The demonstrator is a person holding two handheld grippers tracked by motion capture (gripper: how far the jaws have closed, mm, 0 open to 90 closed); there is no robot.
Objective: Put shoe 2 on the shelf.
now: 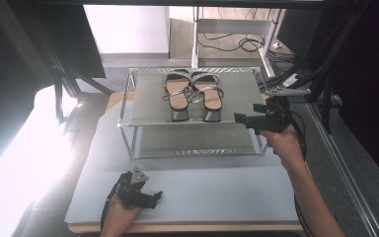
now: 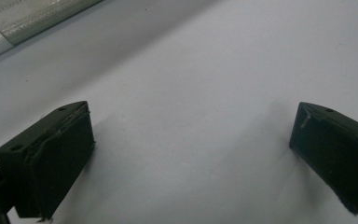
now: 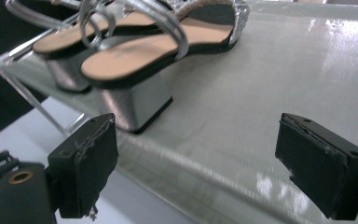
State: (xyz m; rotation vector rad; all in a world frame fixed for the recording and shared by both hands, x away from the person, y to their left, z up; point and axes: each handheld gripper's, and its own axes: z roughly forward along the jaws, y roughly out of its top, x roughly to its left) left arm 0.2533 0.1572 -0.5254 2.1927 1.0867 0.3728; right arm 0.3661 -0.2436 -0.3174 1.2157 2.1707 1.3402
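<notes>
Two grippers, both empty, jaws wide apart.

We find the right gripper (image 1: 238, 117) level beside the right front edge of the rack's (image 1: 128, 98) top shelf, its jaws spread wide and gripping nothing. We see the pair of silver block-heeled sandals (image 1: 193, 94) side by side on that shelf, heels toward us, near the gripper but apart. We note the left gripper (image 1: 155, 196) gaping over the table (image 1: 217, 192), holding nothing. We read no brand or lettering.

No text, label, brand, number or sign can be read anywhere: the insoles of the sandals (image 3: 135, 51), the shelf (image 1: 237, 94) under them and the table (image 1: 217, 192) all look plain.
</notes>
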